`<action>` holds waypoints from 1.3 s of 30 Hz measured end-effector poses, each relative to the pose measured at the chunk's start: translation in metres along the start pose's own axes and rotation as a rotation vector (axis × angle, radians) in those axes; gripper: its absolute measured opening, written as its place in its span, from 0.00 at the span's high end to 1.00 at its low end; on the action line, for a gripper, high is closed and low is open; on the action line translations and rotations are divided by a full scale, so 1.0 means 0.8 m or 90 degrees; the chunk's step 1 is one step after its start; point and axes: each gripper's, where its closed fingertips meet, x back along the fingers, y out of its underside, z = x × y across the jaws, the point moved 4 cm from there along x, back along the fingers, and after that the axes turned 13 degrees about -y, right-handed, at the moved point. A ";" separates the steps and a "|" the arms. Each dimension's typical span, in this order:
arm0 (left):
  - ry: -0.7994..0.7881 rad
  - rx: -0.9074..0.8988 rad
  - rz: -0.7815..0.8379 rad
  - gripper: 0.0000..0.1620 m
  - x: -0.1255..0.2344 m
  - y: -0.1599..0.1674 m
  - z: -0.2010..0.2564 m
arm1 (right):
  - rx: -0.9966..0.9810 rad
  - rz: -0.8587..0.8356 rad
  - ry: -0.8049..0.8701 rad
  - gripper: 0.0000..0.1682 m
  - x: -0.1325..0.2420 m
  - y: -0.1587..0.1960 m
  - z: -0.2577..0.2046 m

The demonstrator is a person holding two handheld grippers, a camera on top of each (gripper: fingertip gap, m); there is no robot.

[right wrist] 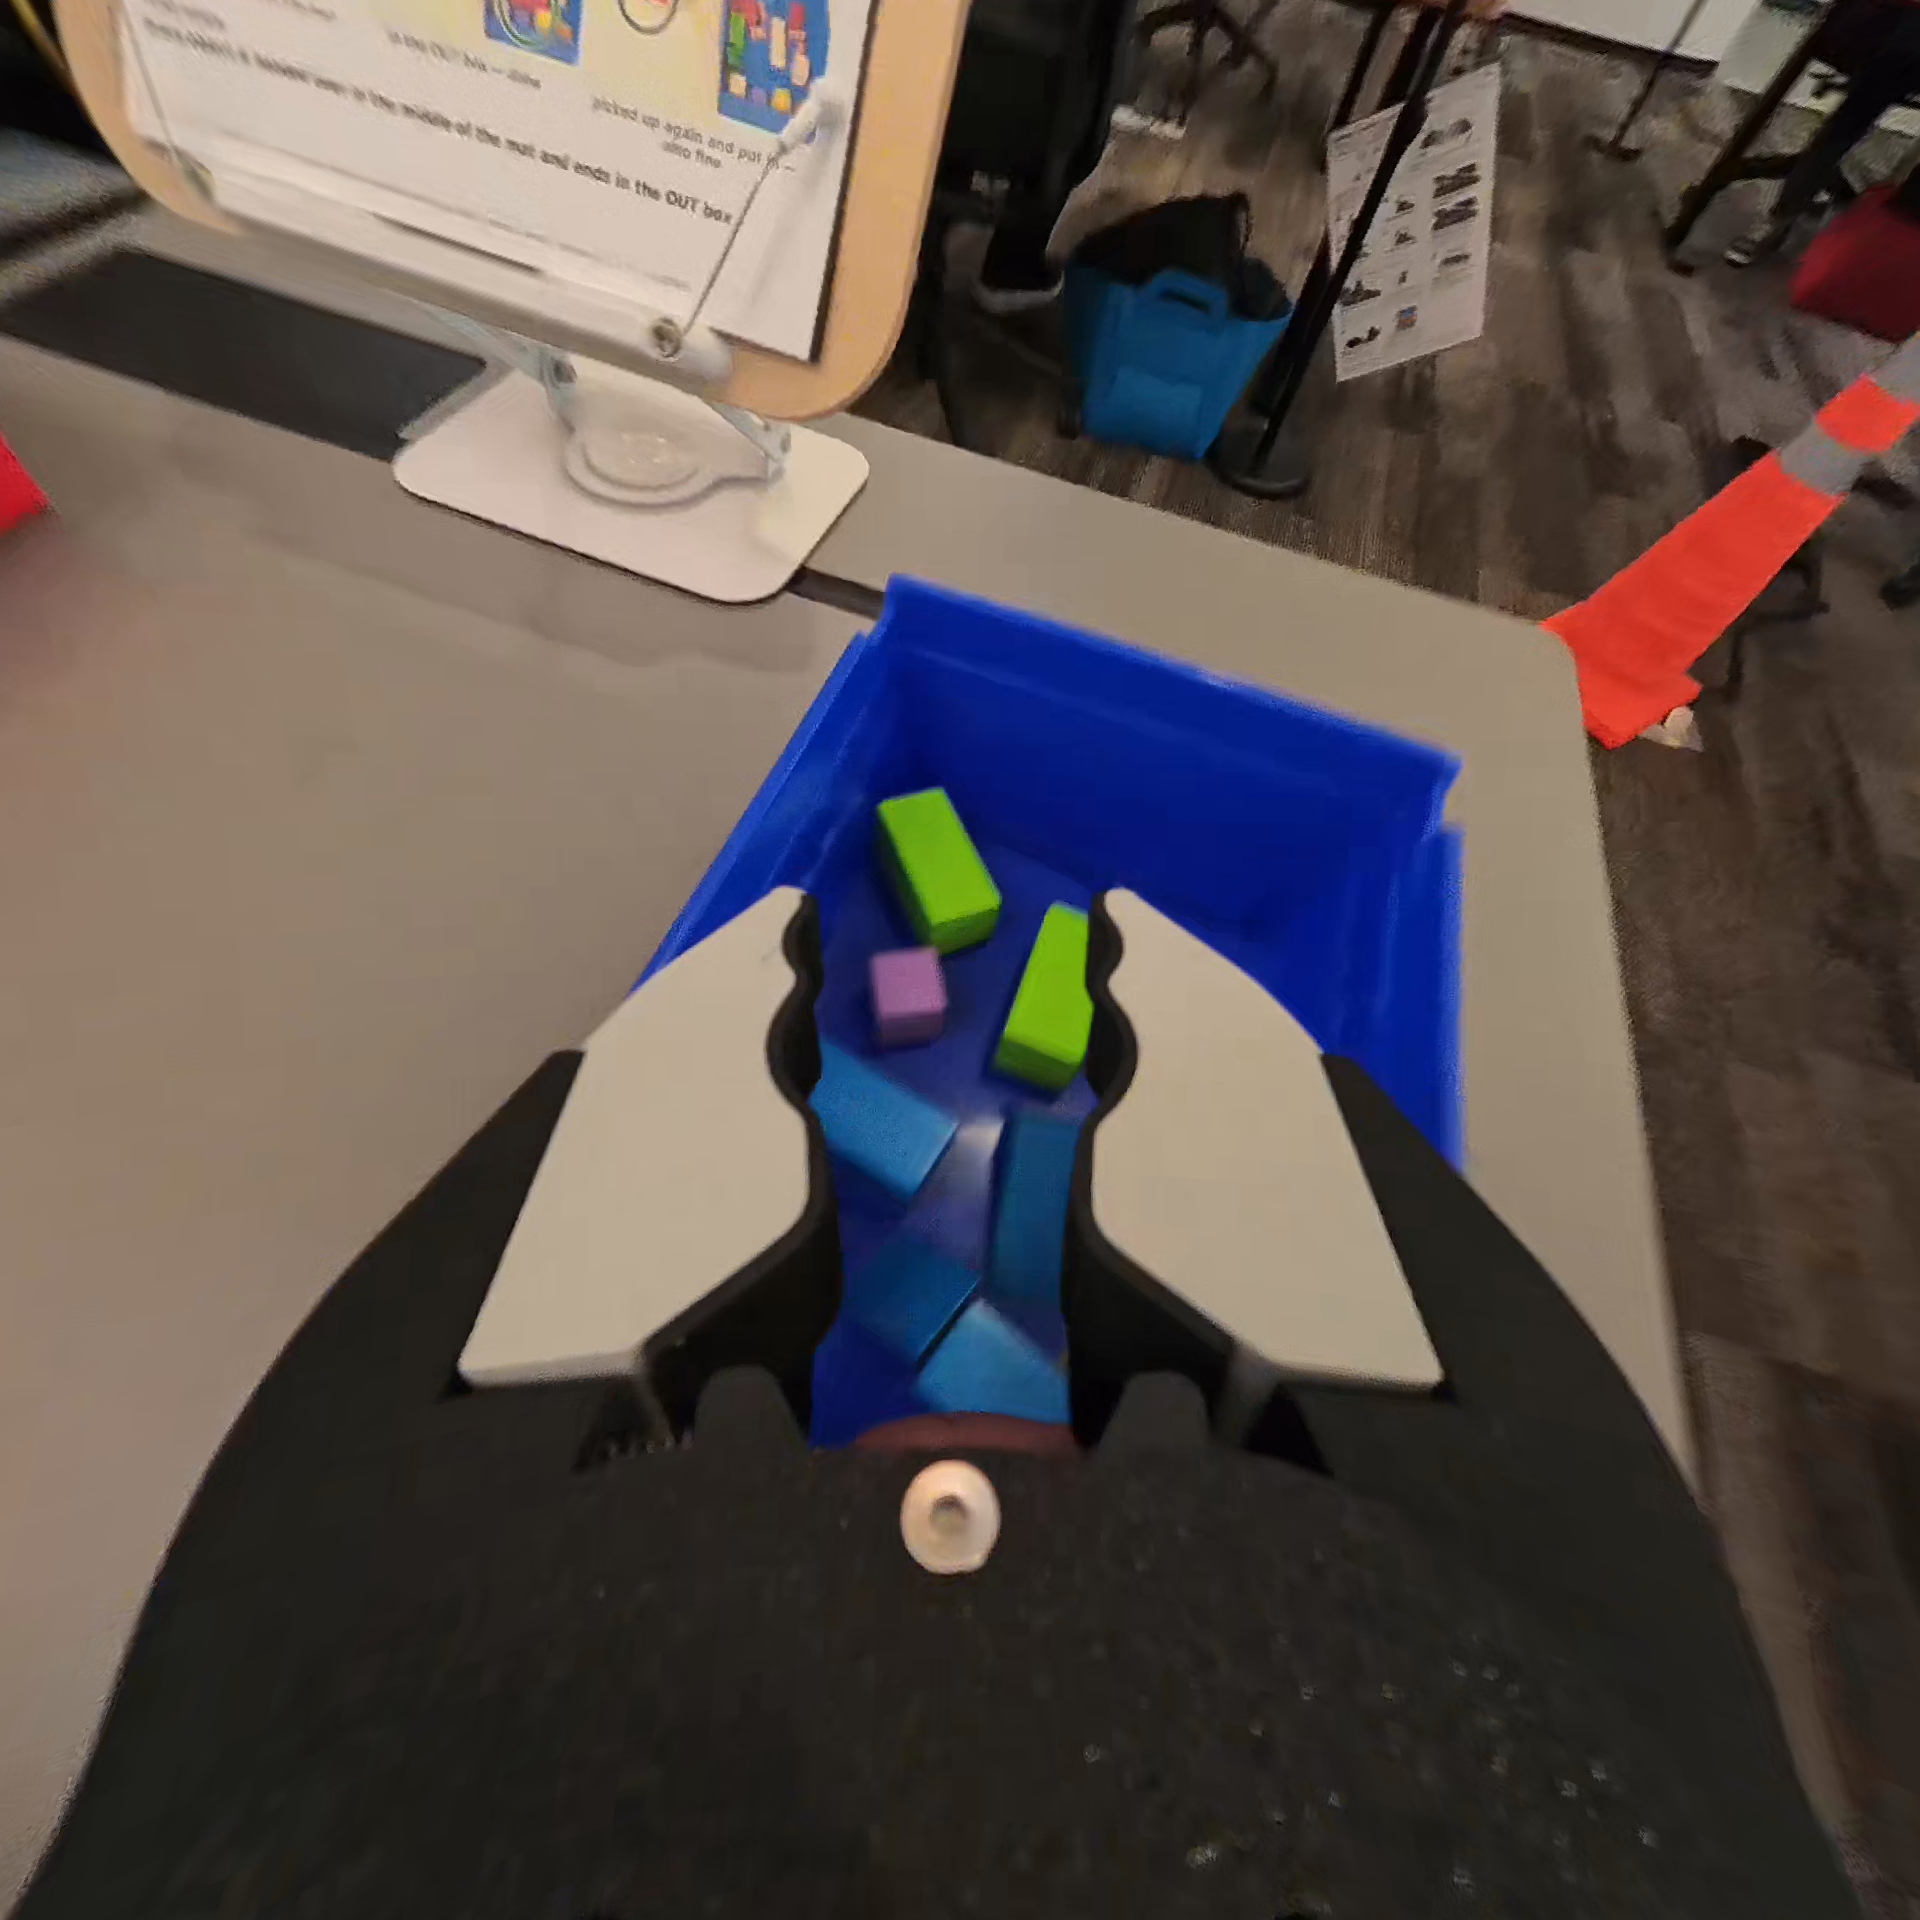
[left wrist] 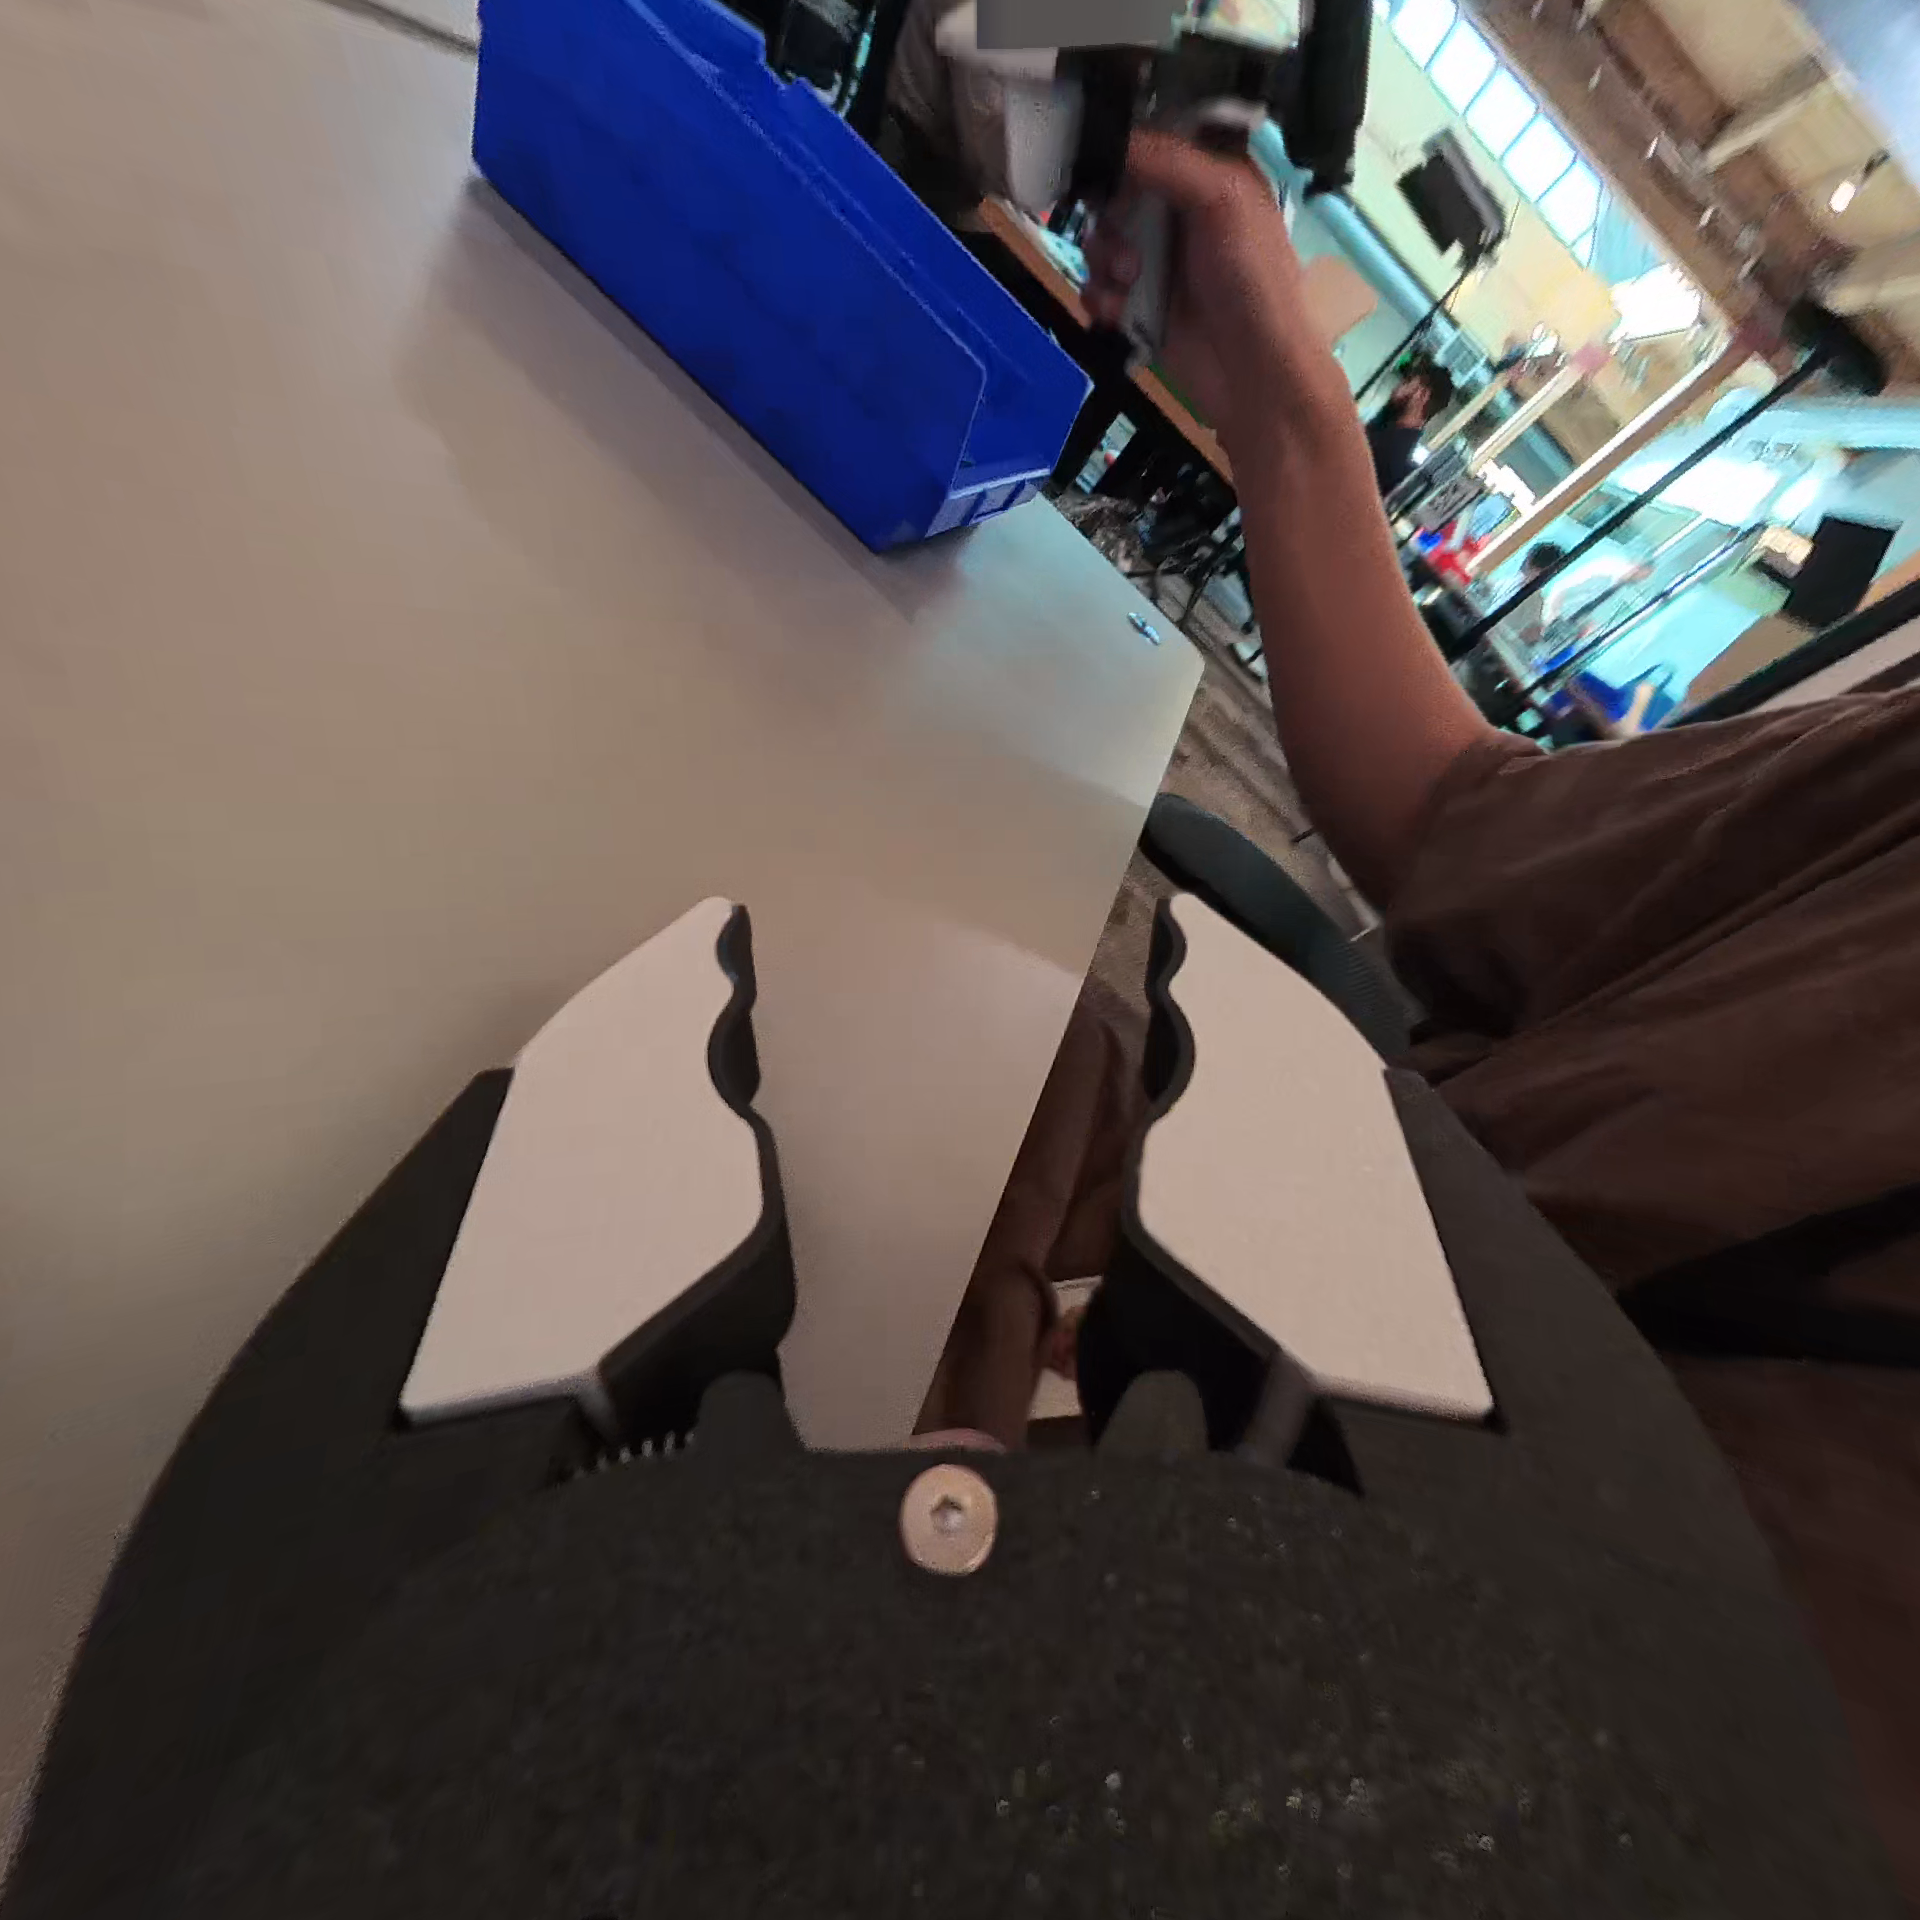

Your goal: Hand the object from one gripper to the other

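Both claws wide open, nothing in either

Left claw (left wrist: pixel 951 935) sits low and tilted, fingers spread. Right claw (right wrist: pixel 951 920) points downward, fingers apart too. The right forearm (left wrist: pixel 1340 540) is raised, its hand (left wrist: pixel 1184 239) wrapped round the handle, pretty blurry.

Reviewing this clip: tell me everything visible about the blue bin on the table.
The blue bin is an open-topped, glossy plastic-looking container with upright walls, standing on the grey table near its far right corner. Inside lie two green blocks, one small purple cube and several blue blocks, loosely scattered. The open right gripper hovers above it, holding nothing. The left wrist view shows its long outer wall.
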 end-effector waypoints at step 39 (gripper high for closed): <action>-0.811 0.261 -0.380 0.71 0.064 -0.217 -0.467 | 0.039 0.094 0.026 0.72 0.052 0.152 -0.151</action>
